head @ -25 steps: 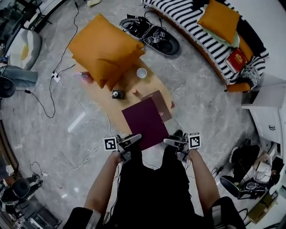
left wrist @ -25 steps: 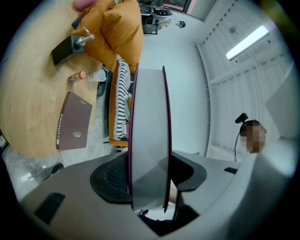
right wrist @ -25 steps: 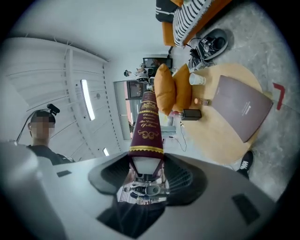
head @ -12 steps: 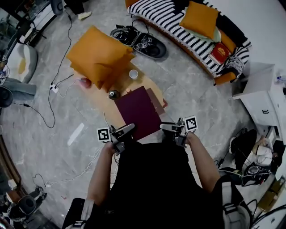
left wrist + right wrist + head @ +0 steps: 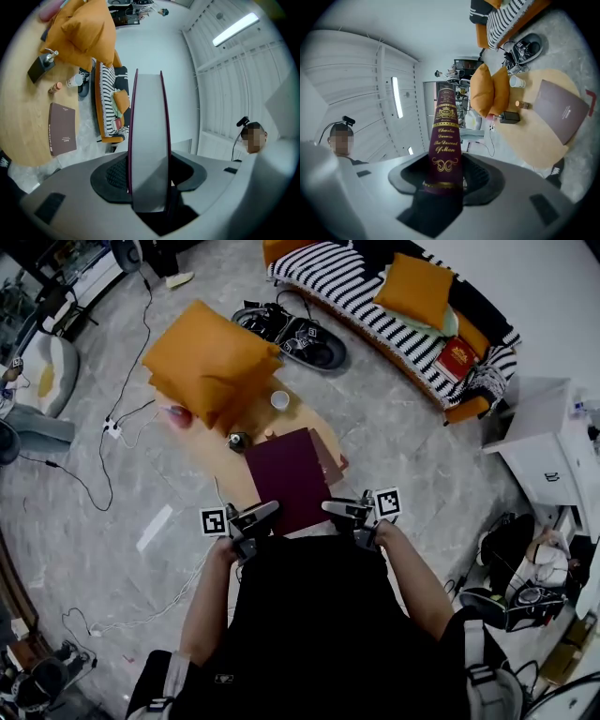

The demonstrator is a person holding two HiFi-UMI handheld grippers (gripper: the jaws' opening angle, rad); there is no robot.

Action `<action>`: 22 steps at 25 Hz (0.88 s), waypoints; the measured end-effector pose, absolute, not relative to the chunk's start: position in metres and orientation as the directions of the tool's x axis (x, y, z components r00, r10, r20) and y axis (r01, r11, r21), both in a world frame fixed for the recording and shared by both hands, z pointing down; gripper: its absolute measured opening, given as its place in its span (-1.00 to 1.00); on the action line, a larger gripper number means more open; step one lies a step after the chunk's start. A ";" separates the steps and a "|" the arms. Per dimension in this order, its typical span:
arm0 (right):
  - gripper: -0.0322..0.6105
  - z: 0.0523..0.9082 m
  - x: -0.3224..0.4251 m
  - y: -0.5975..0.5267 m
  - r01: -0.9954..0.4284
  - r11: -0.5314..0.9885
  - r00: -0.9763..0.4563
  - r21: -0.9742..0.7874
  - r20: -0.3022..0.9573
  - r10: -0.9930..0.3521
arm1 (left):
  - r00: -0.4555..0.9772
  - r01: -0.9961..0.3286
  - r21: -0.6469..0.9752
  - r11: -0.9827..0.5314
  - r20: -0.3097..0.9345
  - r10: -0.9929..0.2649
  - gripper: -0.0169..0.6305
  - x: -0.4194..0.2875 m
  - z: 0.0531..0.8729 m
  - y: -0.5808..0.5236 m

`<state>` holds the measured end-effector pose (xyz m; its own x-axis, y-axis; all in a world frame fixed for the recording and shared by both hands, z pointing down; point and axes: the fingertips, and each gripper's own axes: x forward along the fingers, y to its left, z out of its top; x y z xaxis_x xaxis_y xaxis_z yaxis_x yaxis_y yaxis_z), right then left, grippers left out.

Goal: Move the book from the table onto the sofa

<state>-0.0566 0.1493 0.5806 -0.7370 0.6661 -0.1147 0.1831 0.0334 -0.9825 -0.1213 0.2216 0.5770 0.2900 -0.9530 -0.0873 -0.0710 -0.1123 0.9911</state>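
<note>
The book [image 5: 286,479] has come up off the table [image 5: 214,448] since the earlier frame. It was low over the near end then, and now it hangs flat in the air between the two grippers, close in front of the person. Both hands have risen with it. The sofa [image 5: 375,310] at far right also shows more fully than before.

The left gripper [image 5: 265,514] pinches the book's page edge. In its own view the pale pages stand between the pads and fill the gap. The right gripper [image 5: 336,508] pinches the spine, and the gilt title sits between its pads. Its jaws have just been closing and are pressed on the spine now, which looks like a grip being reset during the lift.

So the lift looks done and the carry is what remains. The sofa is well apart from the book, beyond the table's far right side. A brown book [image 5: 326,454], a cup [image 5: 279,399] and orange cushions [image 5: 208,362] are on the table. A red book [image 5: 459,357] lies on the sofa's right end, and the striped seat to its left looks the freer spot. With the book held only at two edges, it could sag or slip if either hand drifts.
</note>
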 end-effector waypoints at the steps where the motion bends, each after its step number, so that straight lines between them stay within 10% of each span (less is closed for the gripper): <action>1: -0.20 0.582 -0.058 0.149 0.177 0.036 -0.743 -0.984 -0.110 0.660 | 0.281 -0.072 0.990 -0.118 -0.093 -0.955 -0.25 -0.123 0.577 0.221; 22: -0.20 0.586 -0.053 0.145 0.188 0.039 -0.787 -0.981 -0.127 0.604 | 0.350 -0.089 0.991 -0.096 -0.059 -0.935 -0.25 -0.122 0.580 0.215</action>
<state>-0.0533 0.1453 0.5862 -0.7868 0.6040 -0.1270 0.1884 0.0391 -0.9813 -0.1224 0.2153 0.5800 0.3498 -0.9350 -0.0590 -0.0889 -0.0959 0.9914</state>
